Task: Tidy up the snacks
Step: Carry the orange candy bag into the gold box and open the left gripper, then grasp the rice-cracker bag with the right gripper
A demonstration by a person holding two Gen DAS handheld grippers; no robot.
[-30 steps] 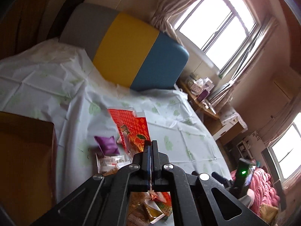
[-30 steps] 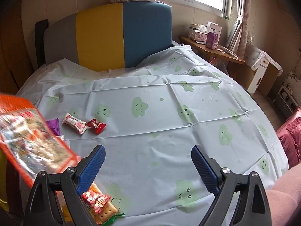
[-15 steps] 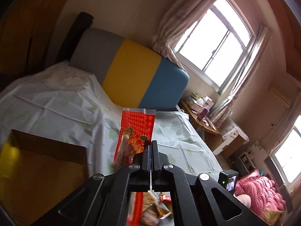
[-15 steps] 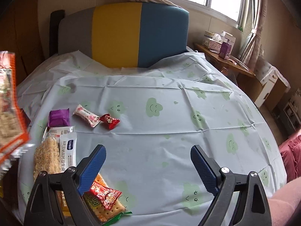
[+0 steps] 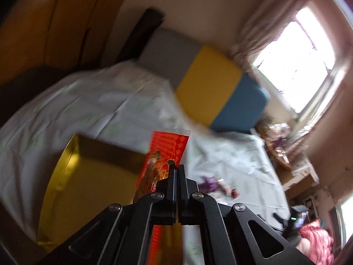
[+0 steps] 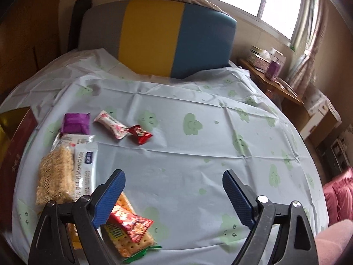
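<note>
My left gripper (image 5: 177, 166) is shut on a red printed snack bag (image 5: 168, 146), held in the air at the right edge of an open box with a gold lining (image 5: 92, 176). In the right wrist view my right gripper (image 6: 173, 173) hangs over the green-patterned sheet (image 6: 198, 154); its jaws are closing, with nothing between them. Left of it lie a purple pack (image 6: 76, 122), a pink-white candy (image 6: 111, 127), a red candy (image 6: 141, 134), a noodle block (image 6: 56, 176) and a white pack (image 6: 85, 165). A red wrapper (image 6: 132, 223) rests on a cracker pack (image 6: 132, 243) by its left finger.
The box (image 6: 15, 137) stands at the sheet's left edge. A grey, yellow and blue headboard (image 6: 154, 37) closes off the far side. A wooden side table (image 6: 275, 84) with boxes is at the right, pink bedding (image 6: 339, 190) at the lower right.
My left gripper has swung left with the red bag, away from the loose snacks and over to the gold-lined box. The bag has left the right wrist view, baring the noodle block and white pack.
</note>
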